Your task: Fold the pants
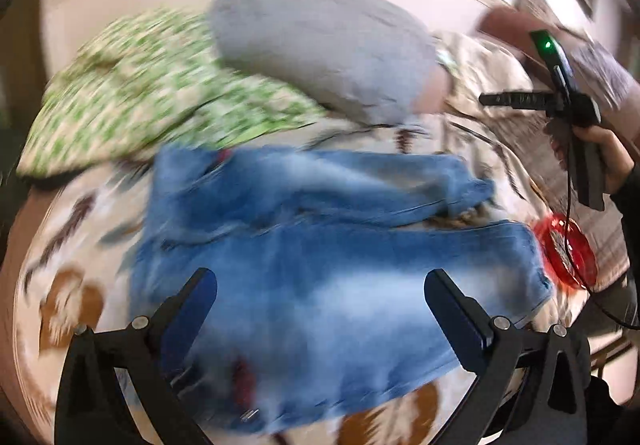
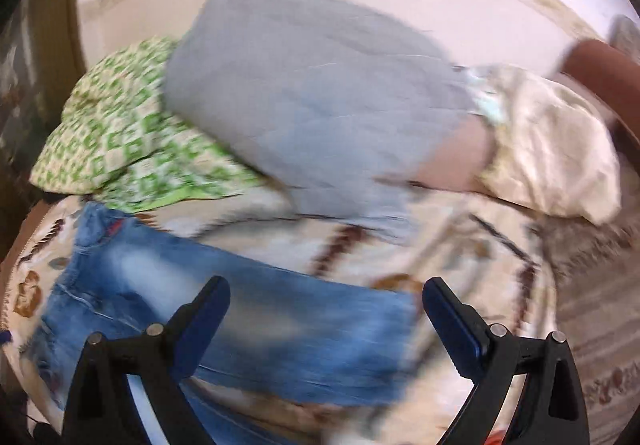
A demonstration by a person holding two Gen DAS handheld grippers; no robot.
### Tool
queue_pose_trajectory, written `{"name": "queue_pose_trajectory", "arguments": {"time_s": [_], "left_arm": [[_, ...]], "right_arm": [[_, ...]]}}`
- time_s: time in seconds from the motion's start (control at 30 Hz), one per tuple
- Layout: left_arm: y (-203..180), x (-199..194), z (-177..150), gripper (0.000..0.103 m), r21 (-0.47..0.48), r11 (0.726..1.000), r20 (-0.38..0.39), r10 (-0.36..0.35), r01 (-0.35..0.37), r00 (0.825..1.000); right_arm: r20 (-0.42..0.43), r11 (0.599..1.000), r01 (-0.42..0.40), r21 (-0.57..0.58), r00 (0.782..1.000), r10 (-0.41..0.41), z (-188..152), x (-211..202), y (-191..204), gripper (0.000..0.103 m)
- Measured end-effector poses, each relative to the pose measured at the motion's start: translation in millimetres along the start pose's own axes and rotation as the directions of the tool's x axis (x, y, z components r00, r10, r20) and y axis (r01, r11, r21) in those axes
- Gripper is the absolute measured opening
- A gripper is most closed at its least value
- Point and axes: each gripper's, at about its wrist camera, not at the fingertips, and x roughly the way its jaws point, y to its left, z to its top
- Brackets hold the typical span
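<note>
Faded blue jeans [image 1: 328,245] lie flat on a patterned bedspread, waist to the left, legs running right. My left gripper [image 1: 320,285] is open and empty, hovering above the nearer leg. In the right wrist view the jeans [image 2: 248,325] lie at lower left, and my right gripper [image 2: 326,293] is open and empty above the leg end. In the left wrist view the right gripper [image 1: 504,99] shows at far right, held in a hand above the bed. Both views are motion-blurred.
A grey pillow [image 1: 320,45] and a green-checked pillow [image 1: 152,93] lie behind the jeans. A cream pillow [image 2: 552,149] lies at right. A red round object [image 1: 568,253] with a black cable sits by the leg ends. The bedspread [image 2: 460,245] covers the bed.
</note>
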Motion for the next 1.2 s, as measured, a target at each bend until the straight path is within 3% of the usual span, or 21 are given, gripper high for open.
{"name": "queue_pose_trajectory", "arguments": {"time_s": [0.13, 0.2, 0.3, 0.43, 0.5, 0.63, 0.7, 0.77, 0.97, 1.1, 1.2], "left_arm": [[-46.4, 17.8, 33.4, 0.103, 0.061, 0.996, -0.005, -0.063, 0.063, 0.998], [-64.8, 30.0, 48.7, 0.103, 0.075, 0.994, -0.01, -0.083, 0.084, 0.996], [-80.5, 53.0, 64.0, 0.103, 0.092, 0.991, -0.037, -0.096, 0.099, 0.995], [-90.8, 86.1, 80.3, 0.103, 0.129, 0.989, -0.076, -0.068, 0.078, 0.995], [-90.1, 95.8, 85.5, 0.103, 0.136, 0.989, -0.071, -0.057, 0.066, 0.996], [-86.4, 111.4, 90.7, 0.103, 0.129, 0.988, -0.084, -0.08, 0.09, 0.993], [-84.0, 120.9, 92.4, 0.103, 0.142, 0.986, -0.094, -0.072, 0.085, 0.993], [-79.2, 130.8, 94.4, 0.103, 0.144, 0.987, -0.107, -0.061, 0.076, 0.992], [-71.1, 156.3, 104.1, 0.103, 0.114, 0.99, -0.138, -0.067, 0.083, 0.988], [-77.5, 175.8, 114.1, 0.103, 0.166, 0.982, -0.172, -0.06, 0.088, 0.983], [-92.9, 192.1, 130.8, 0.103, 0.33, 0.937, -0.176, -0.055, 0.111, 0.983]], "right_arm": [[-0.083, 0.997, -0.018, -0.073, 0.997, 0.012, -31.4, 11.7, -50.8, 0.098], [-0.1, 0.999, -0.031, -0.015, 0.995, 0.03, -40.6, 19.2, -75.5, 0.098], [-0.168, 0.976, -0.128, 0.177, 0.973, 0.158, -42.9, 48.7, -112.3, 0.098], [-0.232, 0.963, -0.113, 0.243, 0.957, 0.171, -42.1, 92.3, -125.6, 0.098], [-0.272, 0.951, -0.148, 0.272, 0.936, 0.223, -41.1, 118.5, -125.8, 0.096], [-0.31, 0.921, -0.201, 0.334, 0.899, 0.309, -40.8, 165.6, -128.0, 0.075], [-0.34, 0.91, -0.196, 0.366, 0.882, 0.327, -41.5, 185.7, -131.9, 0.073], [-0.355, 0.9, -0.192, 0.39, 0.871, 0.34, -42.4, 198.4, -136.0, 0.073], [-0.355, 0.89, -0.251, 0.381, 0.849, 0.392, -39.4, 212.7, -133.0, 0.049], [-0.342, 0.908, -0.249, 0.336, 0.866, 0.364, -35.2, 214.6, -126.6, 0.012], [-0.303, 0.905, -0.268, 0.332, 0.878, 0.371, -37.0, 203.8, -128.4, 0.008]]}}
